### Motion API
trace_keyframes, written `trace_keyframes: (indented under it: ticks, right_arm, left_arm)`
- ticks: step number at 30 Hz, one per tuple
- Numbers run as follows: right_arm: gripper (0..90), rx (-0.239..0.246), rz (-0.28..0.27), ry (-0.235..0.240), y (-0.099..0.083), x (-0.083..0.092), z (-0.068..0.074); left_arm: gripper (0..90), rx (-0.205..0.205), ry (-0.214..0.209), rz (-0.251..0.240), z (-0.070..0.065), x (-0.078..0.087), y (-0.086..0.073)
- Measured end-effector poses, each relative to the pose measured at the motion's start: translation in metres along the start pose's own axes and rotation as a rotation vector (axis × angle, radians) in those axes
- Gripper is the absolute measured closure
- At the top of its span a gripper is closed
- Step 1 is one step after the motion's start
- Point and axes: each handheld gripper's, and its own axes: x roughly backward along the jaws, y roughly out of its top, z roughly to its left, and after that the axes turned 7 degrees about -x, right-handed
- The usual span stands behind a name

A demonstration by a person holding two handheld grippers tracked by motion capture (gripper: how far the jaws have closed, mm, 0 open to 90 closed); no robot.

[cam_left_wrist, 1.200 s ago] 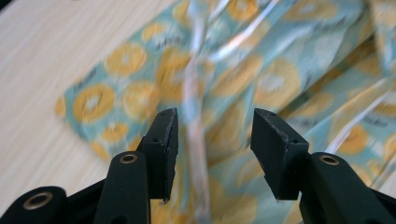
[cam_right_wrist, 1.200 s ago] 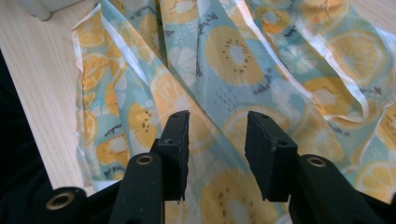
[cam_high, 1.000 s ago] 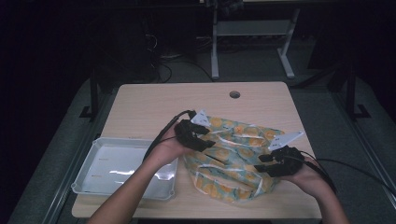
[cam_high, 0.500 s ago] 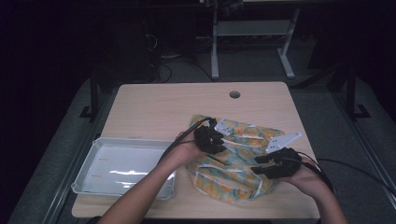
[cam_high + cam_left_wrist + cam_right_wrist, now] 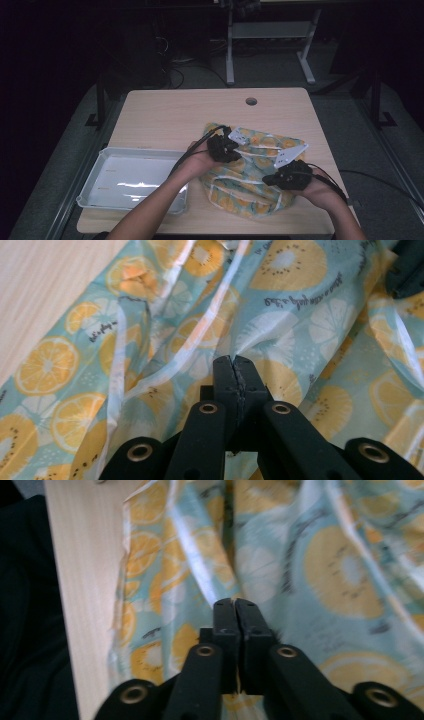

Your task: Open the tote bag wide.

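With the left tool and right tool each having just pinched shut on a fold of the crumpled teal citrus-print fabric, lift both evenly off the pale wooden bench, keeping the fabric taut.

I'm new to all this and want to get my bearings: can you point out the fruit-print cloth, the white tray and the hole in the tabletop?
fruit-print cloth (image 5: 260, 175), high view, on its crumpled middle.
white tray (image 5: 95, 182), high view, on its left rim.
hole (image 5: 251, 101), high view, at its centre.
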Motion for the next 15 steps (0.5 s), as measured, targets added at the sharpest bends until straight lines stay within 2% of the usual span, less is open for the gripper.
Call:
trace_keyframes:
  ticks: [2,4,6,12,15]
  right_arm:
    - [89.2,-0.013,0.010,0.025,-0.003,-0.001,0.002]
    - [89.2,0.002,0.023,0.030,-0.006,-0.003,0.002]
    - [89.2,-0.010,0.037,0.049,-0.009,-0.006,0.005]
    - [89.2,0.007,0.067,0.056,-0.019,-0.011,0.005]
    - [89.3,-0.013,0.094,0.059,-0.023,-0.014,0.007]
  left_arm:
    - [89.9,0.016,0.009,-0.013,0.003,0.000,0.000]
    - [89.9,0.028,0.012,-0.023,0.005,0.001,0.000]
    - [89.9,0.037,0.017,-0.036,0.007,0.002,0.001]
    - [89.9,0.051,0.033,-0.055,0.014,0.007,0.004]
    - [90.0,0.049,0.041,-0.054,0.019,0.010,0.006]
